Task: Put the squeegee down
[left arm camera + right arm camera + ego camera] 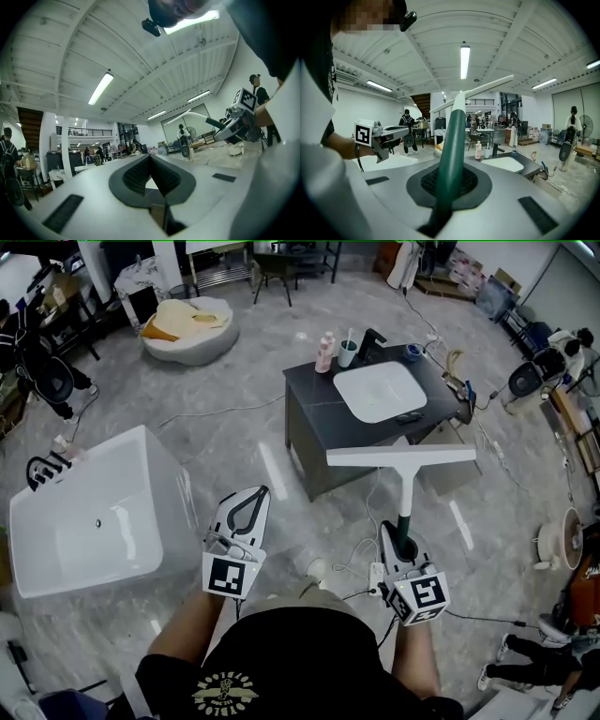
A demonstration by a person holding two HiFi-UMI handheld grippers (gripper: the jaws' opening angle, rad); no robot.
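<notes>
Two hand-held grippers reach forward from the person's bare forearms, both on the near side of the dark grey vanity cabinet with a white inset basin (306, 395). The left gripper (253, 495) lies left of the vanity's near corner and points roughly level. In its own view the black ribbed pads (136, 176) meet at their tips with nothing between them. The left forearm runs straight out from the black shirt, and the marker cube sits at the wrist end.

The right gripper (400, 538) sits directly in front of the vanity, angled slightly downward. Its jaws are clamped on the dark green handle of the long white-bladed squeegee (403, 486). In the right gripper view the handle (453, 140) rises from between the pads and tilts a little to the right. The white blade bar crosses its top at a slant. From the head view the blade lies crosswise in line with the vanity's near edge, held in the air off the grey marble floor (272, 474). Whether it touches the cabinet cannot be told. The left gripper view shows the right gripper (233, 130) off to its right with the squeegee (192, 114) jutting from it.
</notes>
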